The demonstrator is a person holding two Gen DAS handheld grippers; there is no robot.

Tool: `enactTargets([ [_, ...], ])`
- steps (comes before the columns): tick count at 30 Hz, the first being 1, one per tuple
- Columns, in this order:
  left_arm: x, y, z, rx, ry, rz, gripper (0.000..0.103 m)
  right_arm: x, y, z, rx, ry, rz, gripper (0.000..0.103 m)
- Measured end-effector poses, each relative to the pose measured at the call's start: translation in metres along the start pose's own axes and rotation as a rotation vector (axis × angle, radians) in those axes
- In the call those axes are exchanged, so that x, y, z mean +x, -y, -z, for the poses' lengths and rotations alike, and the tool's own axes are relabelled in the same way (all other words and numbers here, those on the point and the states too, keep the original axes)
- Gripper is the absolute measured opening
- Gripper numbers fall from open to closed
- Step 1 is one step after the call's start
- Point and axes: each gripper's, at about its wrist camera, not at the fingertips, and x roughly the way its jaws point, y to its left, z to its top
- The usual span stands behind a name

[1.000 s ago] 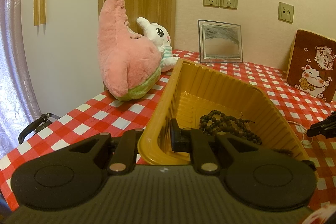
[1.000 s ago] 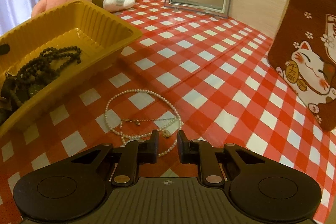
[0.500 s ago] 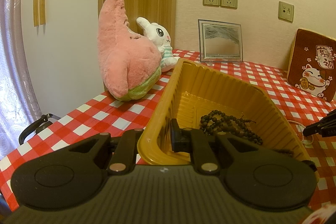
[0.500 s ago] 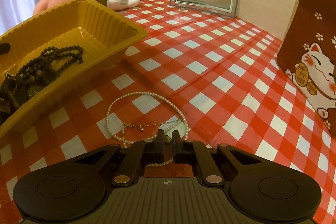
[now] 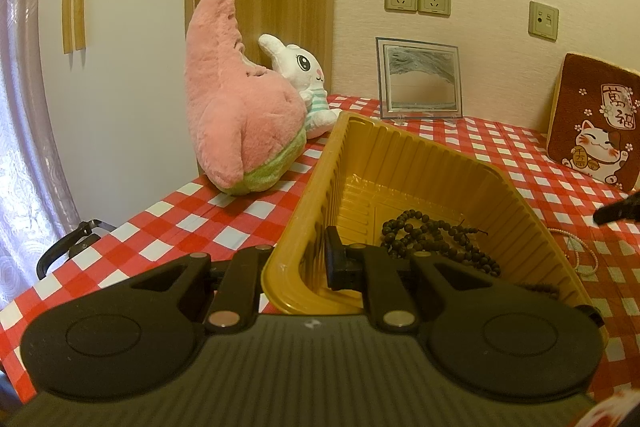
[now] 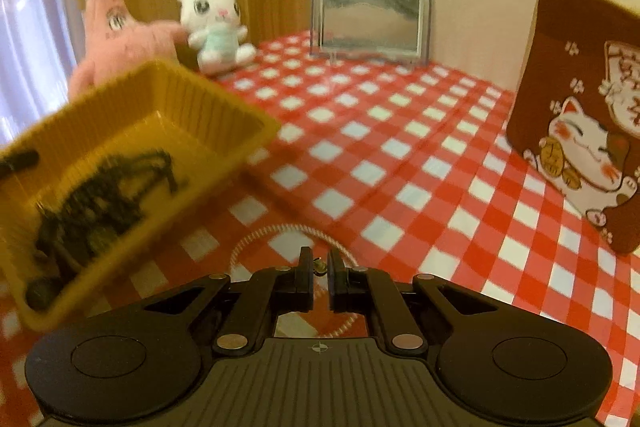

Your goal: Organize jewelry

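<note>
A yellow plastic tray point(image 5: 400, 139) stands tilted on the red checked tablecloth, with a dark bead necklace point(image 5: 436, 239) lying in it. My left gripper point(image 5: 296, 259) is shut on the tray's near wall, one finger outside and one inside. In the right wrist view the tray point(image 6: 208, 91) and the dark beads point(image 6: 108, 195) are at the left, blurred. My right gripper point(image 6: 319, 267) is shut on a small gold pendant point(image 6: 319, 264) of a thin chain, just above a pearl necklace point(image 6: 280, 227) that lies on the cloth. That gripper's dark tip point(image 5: 618, 211) shows right of the tray.
A pink star plush point(image 5: 240, 115) and a white bunny plush point(image 5: 300, 71) sit at the back left by the wall. A glass picture frame point(image 5: 420, 83) stands at the back, a maroon cat cushion point(image 5: 592, 123) at the right. The table's edge runs along the left.
My right gripper closed on the pendant beside the pearl necklace and lifted, tipping its view up. The left gripper and the tray stayed put.
</note>
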Motion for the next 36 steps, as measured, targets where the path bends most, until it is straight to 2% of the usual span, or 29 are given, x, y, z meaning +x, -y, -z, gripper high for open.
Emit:
enactTargets([
  [5, 0.001, -0.001, -0.001, 0.001, 0.002, -0.001, 0.013, -0.019, -0.013, -0.017, 0.028, 0.05, -0.033, 0.007],
  [13, 0.002, -0.001, -0.001, 0.0, 0.001, -0.001, 0.012, -0.029, -0.059, -0.035, 0.062, 0.076, -0.163, 0.007],
  [25, 0.001, 0.0, -0.001, 0.003, 0.002, -0.001, 0.013, 0.014, -0.15, -0.046, 0.053, -0.005, -0.306, 0.007],
  [36, 0.002, -0.001, -0.002, 0.007, 0.002, 0.001, 0.012, 0.056, -0.18, -0.048, -0.022, -0.041, -0.334, 0.007],
])
